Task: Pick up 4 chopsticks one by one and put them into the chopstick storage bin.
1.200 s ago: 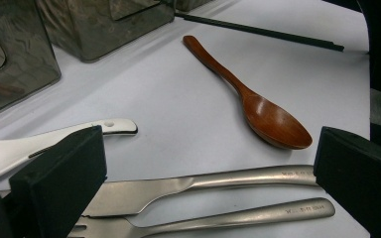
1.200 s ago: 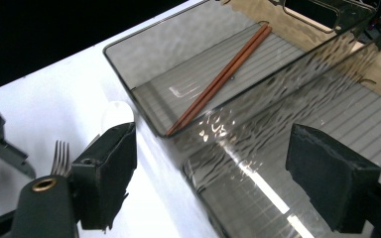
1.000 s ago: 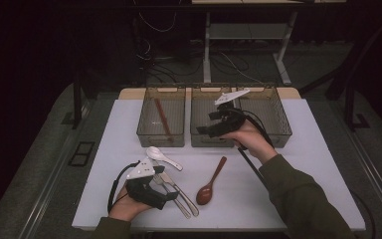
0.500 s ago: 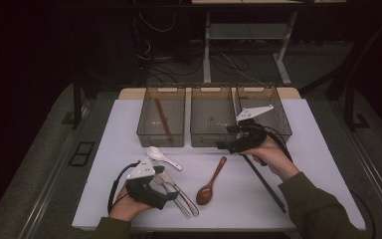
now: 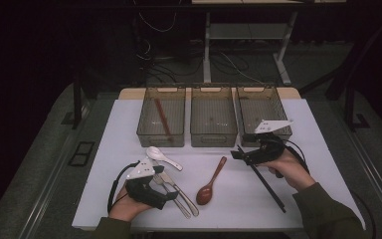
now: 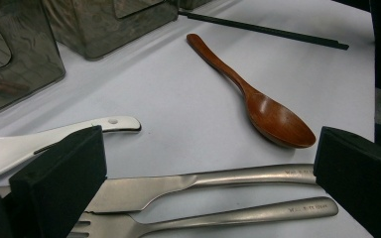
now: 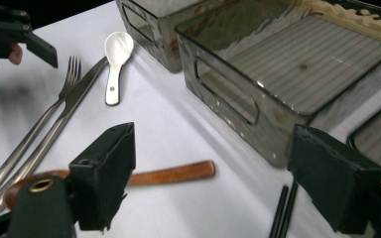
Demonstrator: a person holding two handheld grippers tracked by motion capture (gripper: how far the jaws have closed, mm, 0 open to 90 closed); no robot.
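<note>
Evidently the sorting of cutlery into the three smoky plastic bins (image 5: 214,122) is between picks. The right gripper (image 5: 246,154) hovers empty, jaws spread wide, with the brown wooden spoon (image 5: 210,183) just ahead of its tips and the black chopsticks (image 5: 264,180) beneath it; a second ago it was up over the middle bin. Next it must drop and straddle the spoon's handle. The left gripper (image 5: 166,191) rests unmoved, jaws wide apart astride the steel knife (image 6: 203,181) and fork (image 6: 228,215).

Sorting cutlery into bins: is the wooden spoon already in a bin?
No, the wooden spoon lies on the table, in front of the bins.
</note>
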